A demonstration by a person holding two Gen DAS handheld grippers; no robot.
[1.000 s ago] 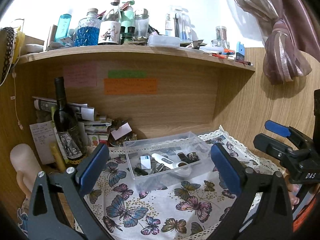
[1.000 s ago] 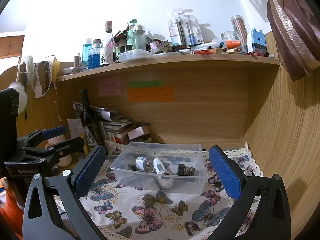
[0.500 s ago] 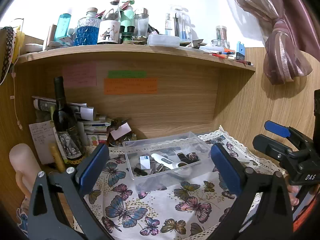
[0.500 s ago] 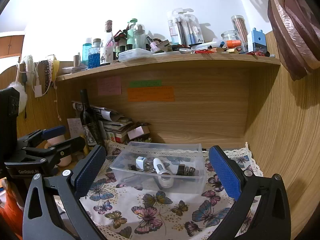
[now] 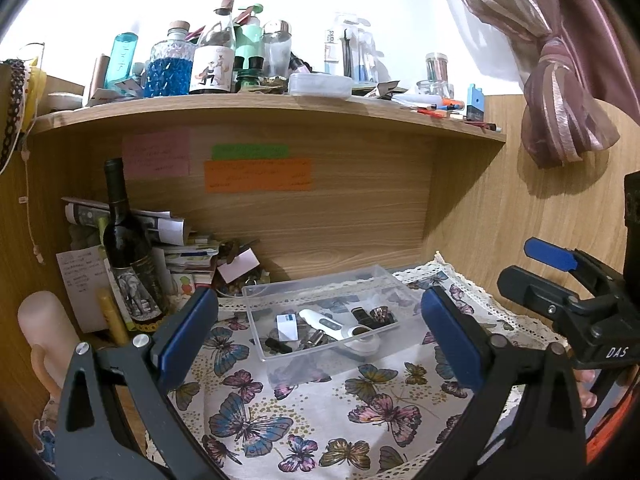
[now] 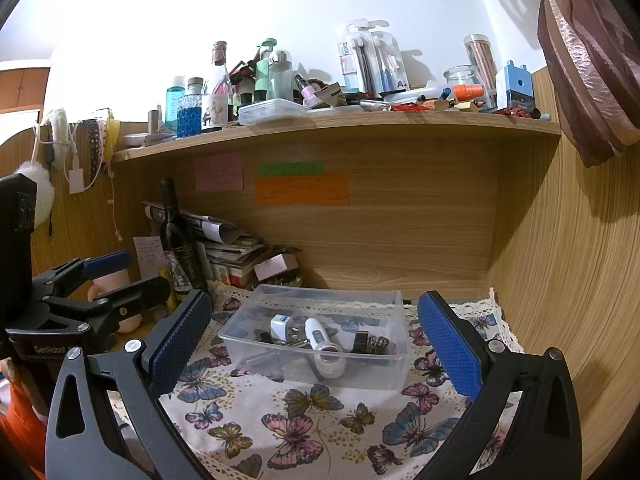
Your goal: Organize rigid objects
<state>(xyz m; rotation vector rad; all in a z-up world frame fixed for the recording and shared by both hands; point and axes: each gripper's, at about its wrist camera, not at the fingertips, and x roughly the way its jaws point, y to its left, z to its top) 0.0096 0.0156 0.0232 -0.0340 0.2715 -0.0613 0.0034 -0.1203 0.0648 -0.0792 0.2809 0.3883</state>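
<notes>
A clear plastic box (image 5: 256, 320) (image 6: 396, 376) stands on the butterfly cloth (image 5: 280, 420) (image 6: 256, 416) in the desk alcove. It holds a white thermometer-like device (image 5: 326, 323) (image 6: 318, 334), a white plug adapter (image 5: 288, 326) (image 6: 280, 326), black binder clips (image 5: 376, 316) (image 6: 370, 344) and small dark bits. My left gripper (image 5: 318, 336) is open and empty, held back from the box. My right gripper (image 6: 314, 344) is open and empty, also short of the box. Each gripper shows in the other's view: the right (image 5: 560, 284), the left (image 6: 116, 280).
A dark wine bottle (image 5: 128, 248) (image 6: 178, 240), stacked papers (image 5: 180, 252) and a pink box (image 5: 238, 266) crowd the back left. A pale pink cup (image 5: 44, 332) stands at far left. The shelf above (image 5: 280, 112) carries several bottles and jars. Wooden walls close the right side (image 6: 560, 280).
Almost nothing has changed. Both grippers stay open and hold nearly the same place in front of the box.
</notes>
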